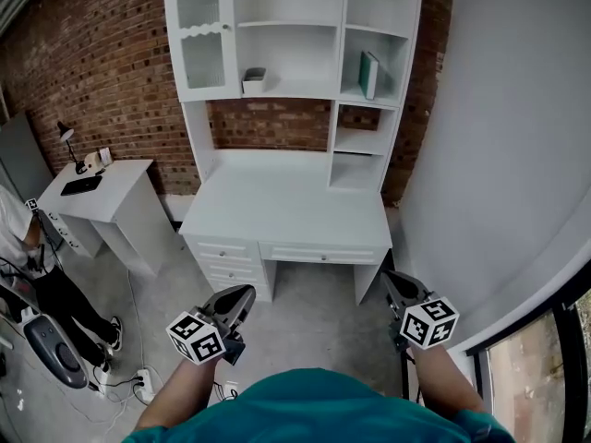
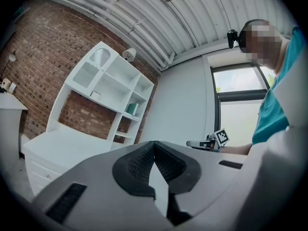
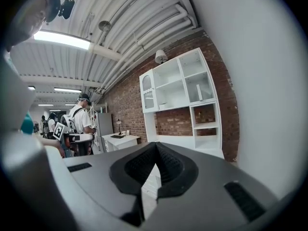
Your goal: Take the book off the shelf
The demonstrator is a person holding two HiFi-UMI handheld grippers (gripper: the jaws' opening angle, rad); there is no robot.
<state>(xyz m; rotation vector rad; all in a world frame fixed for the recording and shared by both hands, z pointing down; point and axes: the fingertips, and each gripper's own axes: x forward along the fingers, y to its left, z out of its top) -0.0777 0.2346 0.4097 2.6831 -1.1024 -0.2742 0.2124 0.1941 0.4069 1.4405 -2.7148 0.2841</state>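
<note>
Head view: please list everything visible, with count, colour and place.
white desk with shelf unit: one, white, against the red brick wall.
thin green book: one, green, upright in the upper right shelf compartment.
small pale box: one, whitish, middle shelf.
small white side table: one, white, left of the desk.
black desk lamp: one, black, on the side table.
other person: one, dark trousers, far left edge.
left gripper: one, grey, lower left, jaws shut, empty.
right gripper: one, grey, lower right, jaws shut, empty.
</note>
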